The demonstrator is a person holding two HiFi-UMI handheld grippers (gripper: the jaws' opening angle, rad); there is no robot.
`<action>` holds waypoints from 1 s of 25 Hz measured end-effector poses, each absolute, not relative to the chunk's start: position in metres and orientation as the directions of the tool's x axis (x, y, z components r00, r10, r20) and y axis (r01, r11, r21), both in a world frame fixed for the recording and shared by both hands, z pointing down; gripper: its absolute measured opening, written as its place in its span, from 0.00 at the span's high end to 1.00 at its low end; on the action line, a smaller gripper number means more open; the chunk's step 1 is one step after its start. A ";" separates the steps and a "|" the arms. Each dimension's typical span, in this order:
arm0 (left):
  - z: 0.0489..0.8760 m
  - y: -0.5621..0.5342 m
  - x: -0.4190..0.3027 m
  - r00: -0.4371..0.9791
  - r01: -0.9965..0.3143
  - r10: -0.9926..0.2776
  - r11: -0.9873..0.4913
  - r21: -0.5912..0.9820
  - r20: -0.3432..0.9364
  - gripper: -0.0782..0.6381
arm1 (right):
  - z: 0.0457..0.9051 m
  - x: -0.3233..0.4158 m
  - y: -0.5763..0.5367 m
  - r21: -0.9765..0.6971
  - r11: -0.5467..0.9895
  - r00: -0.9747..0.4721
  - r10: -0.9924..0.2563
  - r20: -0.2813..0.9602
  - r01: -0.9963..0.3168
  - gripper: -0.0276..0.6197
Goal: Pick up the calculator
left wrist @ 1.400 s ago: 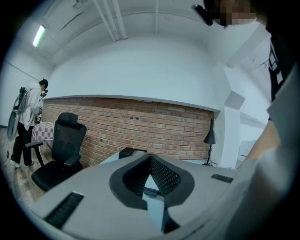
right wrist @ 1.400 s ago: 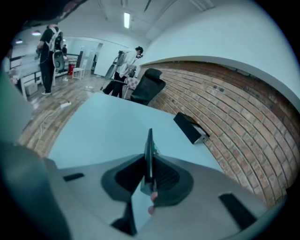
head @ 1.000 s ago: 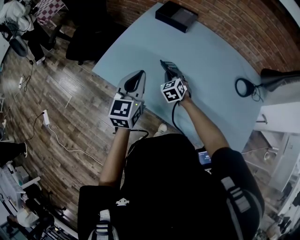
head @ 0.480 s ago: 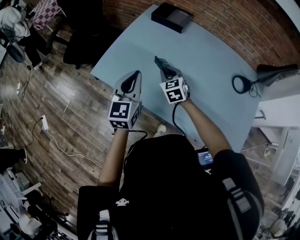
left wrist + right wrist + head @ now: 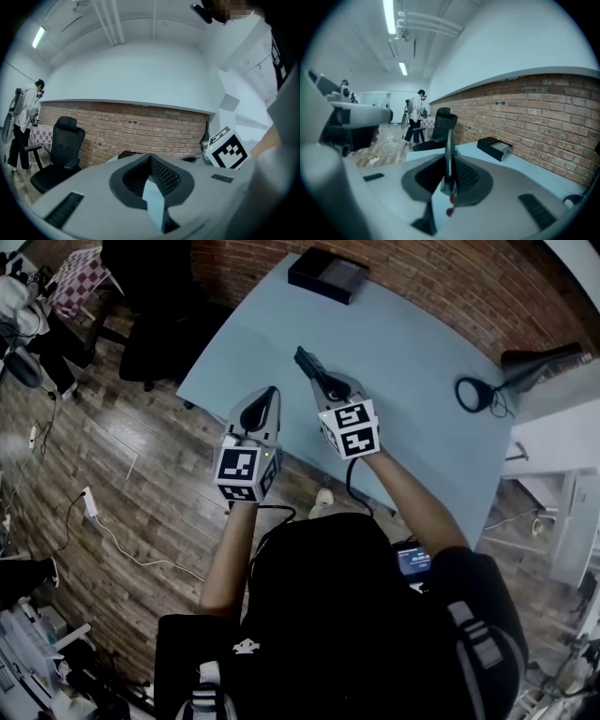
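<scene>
The calculator (image 5: 310, 367) is a thin dark slab, held clear above the pale blue table (image 5: 422, 343) with my right gripper (image 5: 323, 382) shut on its near end. In the right gripper view the calculator (image 5: 449, 150) stands edge-on between the pads of the right gripper (image 5: 448, 180). My left gripper (image 5: 270, 396) hovers to the left, over the table's near edge, its jaws together with nothing in them. The left gripper view shows the left gripper (image 5: 151, 161) shut and the right gripper's marker cube (image 5: 227, 149) beside it.
A black box (image 5: 326, 276) lies at the table's far end by the brick wall. A ring lamp (image 5: 473, 393) sits at the table's right. A black office chair (image 5: 155, 324) stands on the wood floor left of the table. A person stands far off (image 5: 415, 117).
My right gripper has risen off the table with the calculator and rolled, so the calculator now sticks up away from me. The left gripper has stayed put.
</scene>
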State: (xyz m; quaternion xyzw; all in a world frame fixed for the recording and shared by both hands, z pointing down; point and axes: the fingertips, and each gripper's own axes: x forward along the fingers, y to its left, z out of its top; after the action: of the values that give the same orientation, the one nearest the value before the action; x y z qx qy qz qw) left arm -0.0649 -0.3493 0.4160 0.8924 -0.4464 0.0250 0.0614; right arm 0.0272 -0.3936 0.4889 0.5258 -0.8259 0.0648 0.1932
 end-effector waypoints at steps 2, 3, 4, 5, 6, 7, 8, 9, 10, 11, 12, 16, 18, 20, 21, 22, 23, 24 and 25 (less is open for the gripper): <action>0.415 -0.345 -0.064 0.607 -0.795 -0.789 -0.602 0.076 0.093 0.88 | 0.474 0.023 -0.385 0.086 0.440 -0.384 -0.851 0.359 -0.894 0.87; 0.415 -0.343 -0.064 0.609 -0.793 -0.788 -0.605 0.073 0.093 0.88 | 0.467 0.022 -0.381 0.082 0.440 -0.388 -0.854 0.347 -0.894 0.87; 0.414 -0.341 -0.064 0.610 -0.792 -0.787 -0.606 0.072 0.090 0.88 | 0.461 0.021 -0.378 0.081 0.439 -0.390 -0.857 0.336 -0.895 0.87; 0.413 -0.340 -0.065 0.610 -0.792 -0.788 -0.606 0.071 0.085 0.88 | 0.455 0.020 -0.374 0.081 0.438 -0.391 -0.861 0.327 -0.896 0.87; 0.413 -0.339 -0.066 0.611 -0.792 -0.787 -0.607 0.070 0.083 0.88 | 0.450 0.019 -0.370 0.080 0.436 -0.392 -0.863 0.317 -0.896 0.87; 0.413 -0.338 -0.067 0.612 -0.790 -0.786 -0.608 0.070 0.083 0.88 | 0.445 0.017 -0.366 0.078 0.435 -0.393 -0.866 0.309 -0.897 0.87; 0.412 -0.336 -0.068 0.614 -0.789 -0.785 -0.610 0.072 0.083 0.88 | 0.441 0.016 -0.363 0.076 0.434 -0.395 -0.868 0.301 -0.898 0.87; 0.410 -0.334 -0.069 0.615 -0.788 -0.784 -0.611 0.076 0.082 0.88 | 0.437 0.014 -0.359 0.074 0.433 -0.395 -0.870 0.295 -0.898 0.87; 0.408 -0.333 -0.069 0.617 -0.787 -0.783 -0.612 0.079 0.078 0.88 | 0.434 0.013 -0.355 0.074 0.431 -0.394 -0.872 0.290 -0.899 0.87; 0.406 -0.331 -0.070 0.618 -0.786 -0.783 -0.613 0.081 0.071 0.88 | 0.431 0.012 -0.352 0.073 0.428 -0.393 -0.874 0.286 -0.901 0.87; 0.405 -0.329 -0.071 0.619 -0.785 -0.782 -0.614 0.083 0.065 0.88 | 0.429 0.011 -0.348 0.071 0.426 -0.392 -0.877 0.279 -0.902 0.87; 0.406 -0.318 -0.075 0.629 -0.776 -0.775 -0.624 0.088 0.061 0.88 | 0.422 0.007 -0.333 0.059 0.410 -0.383 -0.887 0.259 -0.910 0.87; 0.406 -0.312 -0.077 0.635 -0.772 -0.770 -0.630 0.088 0.061 0.88 | 0.419 0.005 -0.327 0.058 0.403 -0.378 -0.891 0.252 -0.913 0.87; 0.406 -0.305 -0.080 0.640 -0.768 -0.766 -0.635 0.088 0.059 0.88 | 0.417 0.001 -0.319 0.060 0.400 -0.374 -0.893 0.249 -0.915 0.87; 0.406 -0.301 -0.082 0.643 -0.765 -0.764 -0.637 0.088 0.059 0.88 | 0.416 -0.001 -0.315 0.061 0.399 -0.373 -0.894 0.247 -0.915 0.87; 0.405 -0.298 -0.083 0.645 -0.763 -0.762 -0.640 0.088 0.058 0.88 | 0.415 -0.003 -0.312 0.062 0.397 -0.372 -0.895 0.245 -0.916 0.87; 0.405 -0.295 -0.086 0.647 -0.762 -0.760 -0.642 0.087 0.057 0.88 | 0.415 -0.005 -0.309 0.063 0.396 -0.371 -0.897 0.242 -0.916 0.87; 0.405 -0.291 -0.088 0.649 -0.760 -0.758 -0.644 0.085 0.057 0.88 | 0.414 -0.007 -0.305 0.062 0.394 -0.369 -0.898 0.239 -0.917 0.87; 0.406 -0.288 -0.091 0.651 -0.759 -0.757 -0.646 0.084 0.058 0.88 | 0.413 -0.010 -0.302 0.061 0.391 -0.368 -0.900 0.235 -0.918 0.87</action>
State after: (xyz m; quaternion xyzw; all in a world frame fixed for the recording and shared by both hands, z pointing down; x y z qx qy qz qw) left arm -0.0907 -0.2877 0.4061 0.9072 -0.4176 0.0089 0.0504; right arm -0.0100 -0.3015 0.4128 0.5502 -0.8260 0.0400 0.1159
